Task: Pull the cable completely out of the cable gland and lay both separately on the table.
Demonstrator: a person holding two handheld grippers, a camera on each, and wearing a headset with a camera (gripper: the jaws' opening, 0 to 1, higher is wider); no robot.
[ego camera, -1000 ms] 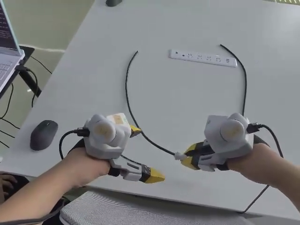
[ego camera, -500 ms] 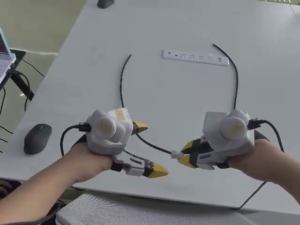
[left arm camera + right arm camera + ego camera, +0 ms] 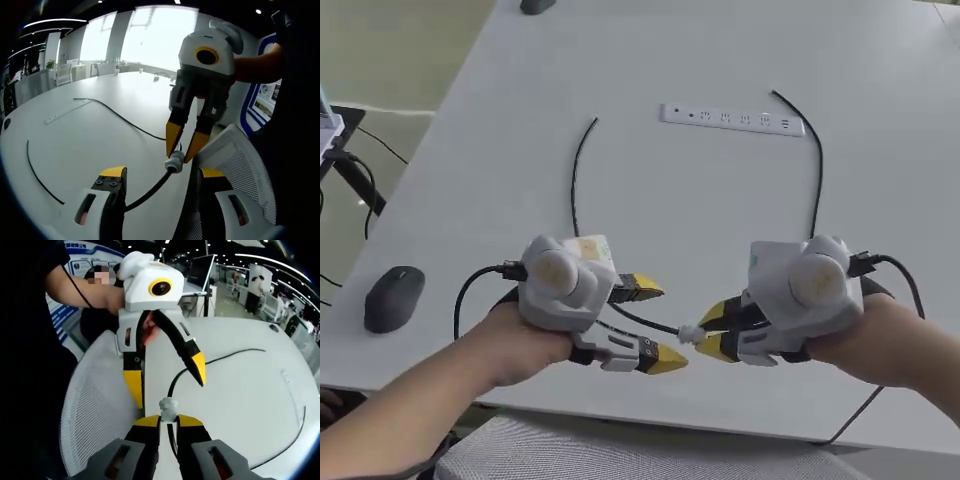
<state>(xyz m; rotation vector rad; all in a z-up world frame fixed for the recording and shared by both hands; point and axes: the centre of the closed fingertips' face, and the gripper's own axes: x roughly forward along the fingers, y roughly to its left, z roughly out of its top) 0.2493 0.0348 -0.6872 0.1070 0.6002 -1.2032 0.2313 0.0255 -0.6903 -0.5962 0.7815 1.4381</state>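
Left gripper has closed in on the cable gland, jaws spread and straddling the cable beside it. Right gripper jaws pinch the gland above the worktop edge. Cable remains threaded, so gripping it for extraction is probably next

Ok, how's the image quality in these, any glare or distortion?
Head view: even soft light, sharp, no hard glare on the table. Left gripper view: windows blown out white, fisheye bows the table. Right gripper view: strong fisheye bend, ceiling lights streak brightly.
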